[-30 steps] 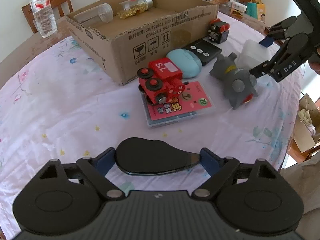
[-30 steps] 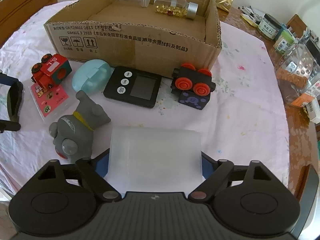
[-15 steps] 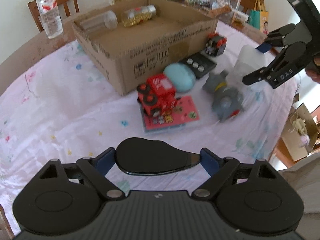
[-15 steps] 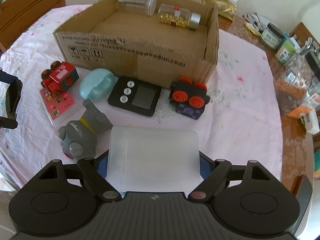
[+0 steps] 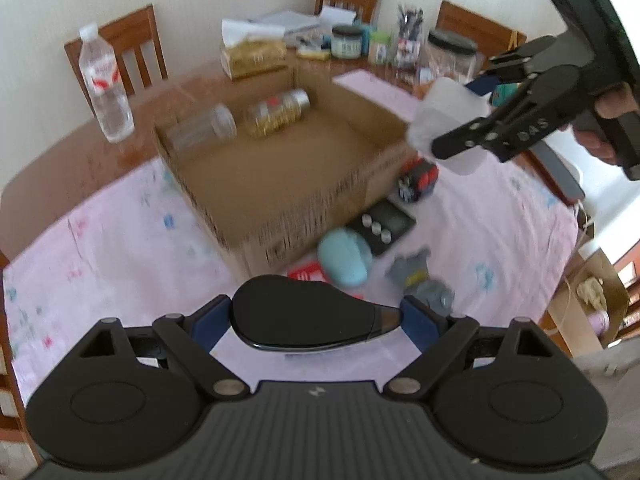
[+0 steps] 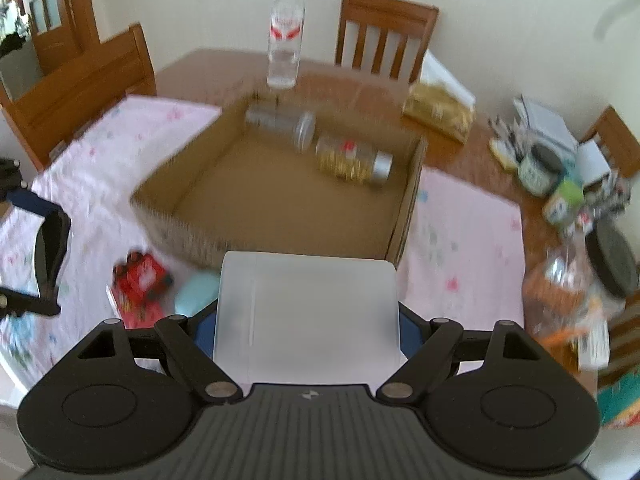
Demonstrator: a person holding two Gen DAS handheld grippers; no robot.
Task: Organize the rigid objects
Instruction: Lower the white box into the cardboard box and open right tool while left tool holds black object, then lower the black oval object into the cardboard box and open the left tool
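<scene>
jaws of the left gripper (image 5: pixel 316 316) clamp a black case (image 5: pixel 304 318) end to end; jaws of the right gripper (image 6: pixel 307 320) clamp a frosted box (image 6: pixel 306 308) by its sides, after closing a touch further on it. both loads hang clear of the counter (image 5: pixel 100 236).

the carton (image 5: pixel 280 176) stands open-topped, most of its floor bare; a clear jar (image 5: pixel 204 128) and a pill bottle (image 5: pixel 278 114) lie along its far wall. the frosted box, seen from the left wrist, hovers at the carton's right corner, above the rim. a water bottle (image 6: pixel 285 36) stands beyond the far wall.

against the near wall lie a blue case (image 5: pixel 343 258), a timer (image 5: pixel 382 222), a grey toy (image 5: pixel 424 284) and a wheeled toy (image 5: pixel 418 178); a red train (image 6: pixel 142 276) sits left of them.

since a second ago both grippers have risen, so the carton's inside now shows, and the frosted box has left the counter.
</scene>
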